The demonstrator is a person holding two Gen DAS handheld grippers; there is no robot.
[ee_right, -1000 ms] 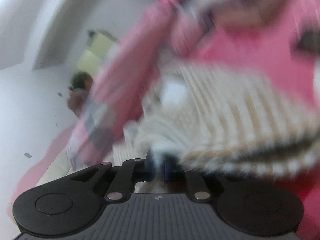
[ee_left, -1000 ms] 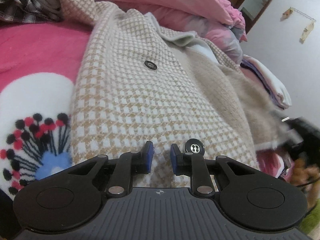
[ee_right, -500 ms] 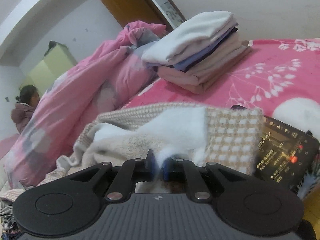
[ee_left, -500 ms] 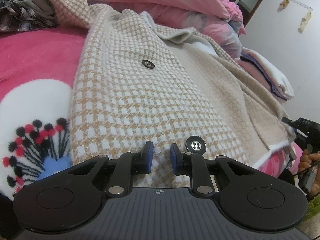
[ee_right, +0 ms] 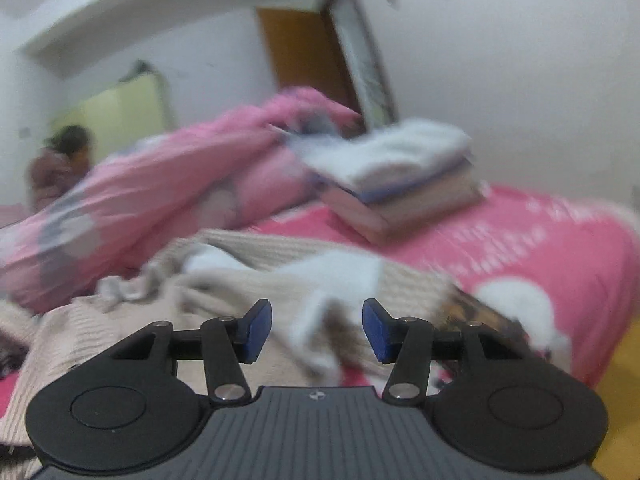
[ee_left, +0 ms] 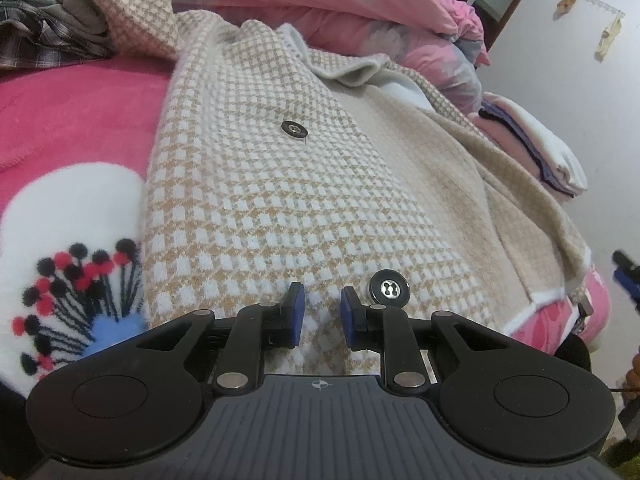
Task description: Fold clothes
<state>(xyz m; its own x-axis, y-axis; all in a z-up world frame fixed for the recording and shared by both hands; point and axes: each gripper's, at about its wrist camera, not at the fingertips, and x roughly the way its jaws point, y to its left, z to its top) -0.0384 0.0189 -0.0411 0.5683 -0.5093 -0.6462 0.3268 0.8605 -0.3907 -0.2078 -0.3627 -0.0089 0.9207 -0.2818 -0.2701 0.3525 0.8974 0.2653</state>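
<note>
Left wrist view, sharp: checked cardigan [ee_left: 288,184] spread flat over the pink bed blanket [ee_left: 68,108], filling the middle of the frame, its hem pinched in a narrow bite by the left gripper [ee_left: 322,316] at lower centre, blue pads [ee_left: 297,314] pressing a ridge of the fabric between them. Just right of that gripper a large black button [ee_left: 389,288]; a second, smaller button [ee_left: 294,128] up the front panel. Only here: crumpled plaid clothes [ee_left: 44,28] at upper left, a flower pattern [ee_left: 76,292] on the blanket at lower left, and the other gripper's blurred tip at the far right edge. Right wrist view, blurred: right gripper [ee_right: 317,330] with jaws just swung apart, standing wide, pads touching nothing; cardigan's white-edged corner [ee_right: 336,280] lying loose behind the gap. Only here: folded pile [ee_right: 404,176] seen whole at centre right on the bed, pink quilt [ee_right: 160,188] heaped at left, a person [ee_right: 60,164] at far left, a wooden door [ee_right: 308,68] at top centre.
</note>
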